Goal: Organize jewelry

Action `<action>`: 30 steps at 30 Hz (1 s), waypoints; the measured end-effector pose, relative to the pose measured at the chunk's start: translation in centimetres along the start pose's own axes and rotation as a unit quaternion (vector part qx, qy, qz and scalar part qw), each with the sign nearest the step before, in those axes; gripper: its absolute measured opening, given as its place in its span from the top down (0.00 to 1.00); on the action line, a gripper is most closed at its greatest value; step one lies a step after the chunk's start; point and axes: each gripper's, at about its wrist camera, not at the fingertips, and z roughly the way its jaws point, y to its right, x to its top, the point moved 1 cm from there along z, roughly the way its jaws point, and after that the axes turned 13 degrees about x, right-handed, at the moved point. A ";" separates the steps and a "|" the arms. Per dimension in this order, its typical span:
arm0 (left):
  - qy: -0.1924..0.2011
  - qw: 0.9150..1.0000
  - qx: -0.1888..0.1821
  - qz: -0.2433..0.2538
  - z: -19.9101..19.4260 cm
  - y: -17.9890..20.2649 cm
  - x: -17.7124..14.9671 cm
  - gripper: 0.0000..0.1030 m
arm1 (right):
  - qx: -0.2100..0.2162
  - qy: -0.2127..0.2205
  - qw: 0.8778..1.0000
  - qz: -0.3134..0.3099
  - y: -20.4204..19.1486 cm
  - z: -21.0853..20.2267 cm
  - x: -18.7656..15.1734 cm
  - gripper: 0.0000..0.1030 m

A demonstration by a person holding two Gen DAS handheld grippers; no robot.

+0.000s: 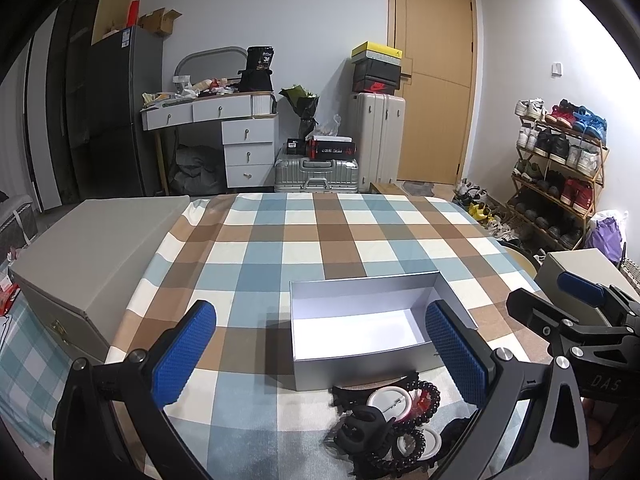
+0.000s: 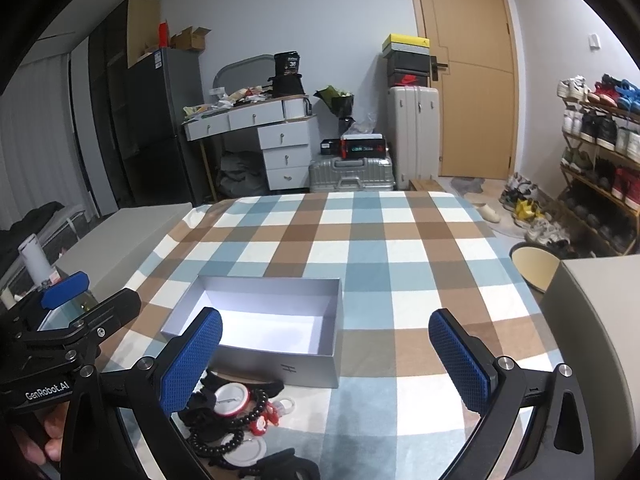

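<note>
We log left claw (image 1: 320,350) and right claw (image 2: 326,354) both spread wide, nothing gripped, blue dimpled pads | jewelry pile (image 2: 234,420): glossy black beads, round white discs, below left claw | matte silver box (image 2: 264,332), rectangular, just ahead | checked worktop (image 1: 340,232) cloth.

The tangled pile of black bead bracelets, claw clips and round white badges (image 1: 394,420) ran off the frame's bottom edge, partly hidden behind the left gripper's blue-padded finger (image 1: 460,354).
</note>
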 end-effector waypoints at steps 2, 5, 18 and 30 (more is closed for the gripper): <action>0.001 1.000 0.000 0.001 0.0 0.0 0.0 0.01 | 0.000 0.000 1.000 0.000 0.0 0.0 0.0 0.00; 0.001 1.000 0.001 0.001 0.0 0.0 0.0 0.01 | -0.002 0.000 1.000 0.000 0.0 0.0 0.0 0.00; -0.003 1.000 0.002 -0.001 0.1 -0.2 0.1 0.01 | 0.002 0.000 1.000 -0.009 -0.5 -0.1 -0.1 0.00; -0.009 0.999 0.027 -0.025 0.7 -2.4 0.4 0.01 | 0.047 -0.095 0.994 0.017 0.1 1.3 -2.6 0.00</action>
